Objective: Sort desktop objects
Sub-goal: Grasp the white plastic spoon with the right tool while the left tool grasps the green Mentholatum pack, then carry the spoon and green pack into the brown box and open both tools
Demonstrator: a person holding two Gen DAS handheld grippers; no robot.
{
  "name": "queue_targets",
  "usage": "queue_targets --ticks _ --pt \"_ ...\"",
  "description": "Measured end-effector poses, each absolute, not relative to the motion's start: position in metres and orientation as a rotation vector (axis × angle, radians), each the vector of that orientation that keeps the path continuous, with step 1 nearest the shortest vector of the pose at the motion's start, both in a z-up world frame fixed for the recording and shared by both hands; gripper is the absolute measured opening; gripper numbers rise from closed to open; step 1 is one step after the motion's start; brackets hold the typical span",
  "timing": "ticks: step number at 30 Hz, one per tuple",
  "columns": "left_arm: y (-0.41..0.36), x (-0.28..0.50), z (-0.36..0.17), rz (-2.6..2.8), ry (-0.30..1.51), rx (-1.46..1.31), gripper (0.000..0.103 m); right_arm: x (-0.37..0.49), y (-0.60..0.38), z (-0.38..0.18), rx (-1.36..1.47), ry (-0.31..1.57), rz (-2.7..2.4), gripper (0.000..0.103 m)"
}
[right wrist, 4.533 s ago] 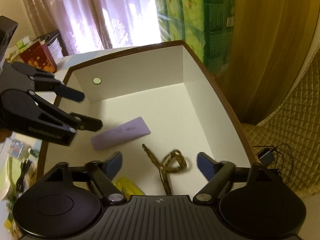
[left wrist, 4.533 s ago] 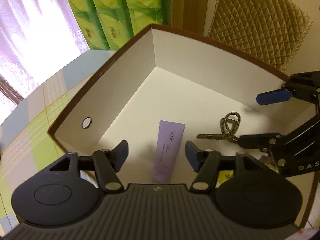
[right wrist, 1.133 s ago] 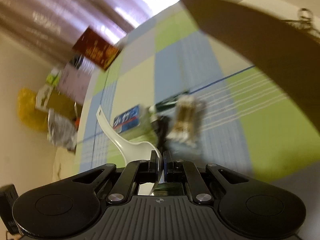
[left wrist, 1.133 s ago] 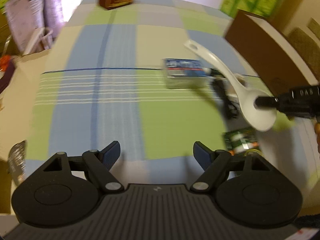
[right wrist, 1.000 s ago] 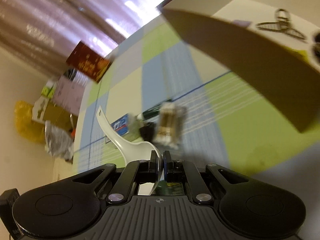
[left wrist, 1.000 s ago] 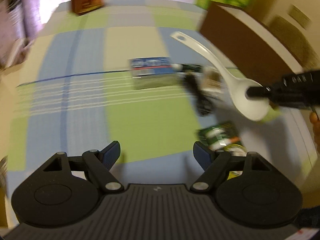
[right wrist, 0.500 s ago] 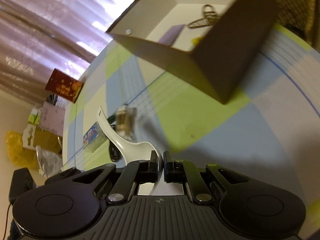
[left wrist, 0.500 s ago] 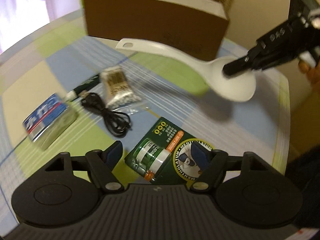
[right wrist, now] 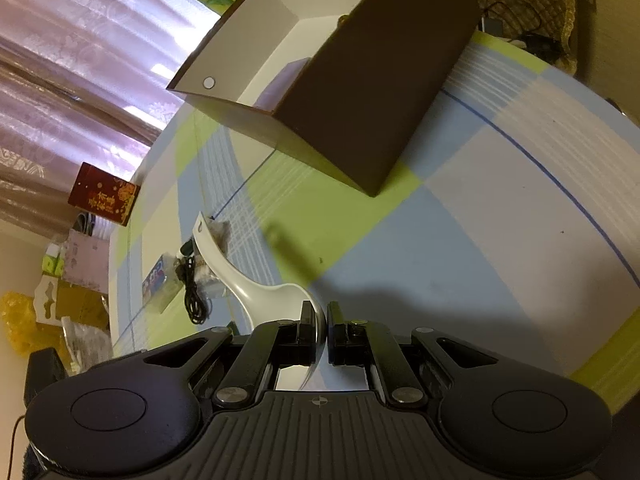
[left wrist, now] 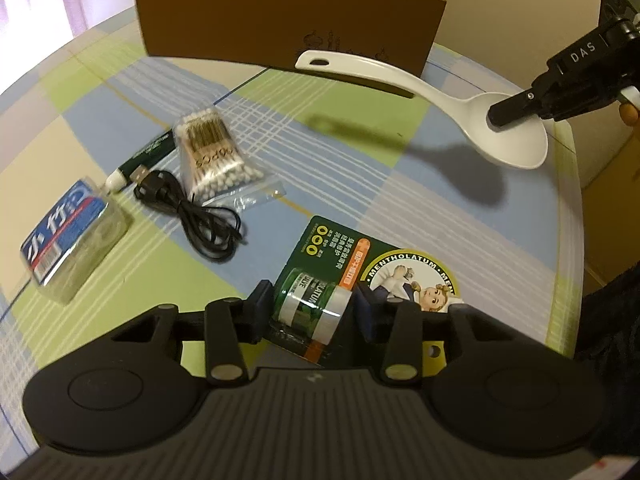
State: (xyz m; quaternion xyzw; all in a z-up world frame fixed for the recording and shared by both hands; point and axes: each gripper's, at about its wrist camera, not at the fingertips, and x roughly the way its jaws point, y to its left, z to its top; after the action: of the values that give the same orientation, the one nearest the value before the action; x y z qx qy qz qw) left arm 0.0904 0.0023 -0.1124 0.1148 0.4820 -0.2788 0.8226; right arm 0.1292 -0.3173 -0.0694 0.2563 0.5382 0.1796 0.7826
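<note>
Changes since half a second earlier: the left gripper (left wrist: 314, 309) has been brought lower over the ointment card (left wrist: 360, 268), and its jaws have just been closing; the small jar in the card's blister now lies between the fingers (left wrist: 259, 300), which appear to touch its two ends, though firm pressure cannot be confirmed. The card lies flat on the checked tablecloth (left wrist: 328, 148). The right gripper (right wrist: 318, 330) is seen as before, clamped together on the rim of the white spoon (right wrist: 256, 284), which is held clear of the cloth with its shadow cast below.

Counted:
- one brown box (left wrist: 288, 20), open-topped, at the far end of the table
- one white spoon, held by its bowl
- one ointment card
- one bag of cotton swabs (left wrist: 210, 152)
- one black cable (left wrist: 200, 216), coiled beside the swabs
- one dark green tube (left wrist: 144, 158), partly under the swabs
- one clear packet with a blue label (left wrist: 64, 240)

Obscured: the near end of the card is covered by the left gripper's body. Little of the box's contents can be seen; only a purple item (right wrist: 280, 80) is glimpsed.
</note>
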Motion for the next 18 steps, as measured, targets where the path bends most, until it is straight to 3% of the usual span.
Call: queue_targets --ticks 18 --pt "0.014 0.083 -0.016 -0.429 0.8 0.077 0.038 0.161 -0.323 -0.019 0.592 1.04 0.518 0.002"
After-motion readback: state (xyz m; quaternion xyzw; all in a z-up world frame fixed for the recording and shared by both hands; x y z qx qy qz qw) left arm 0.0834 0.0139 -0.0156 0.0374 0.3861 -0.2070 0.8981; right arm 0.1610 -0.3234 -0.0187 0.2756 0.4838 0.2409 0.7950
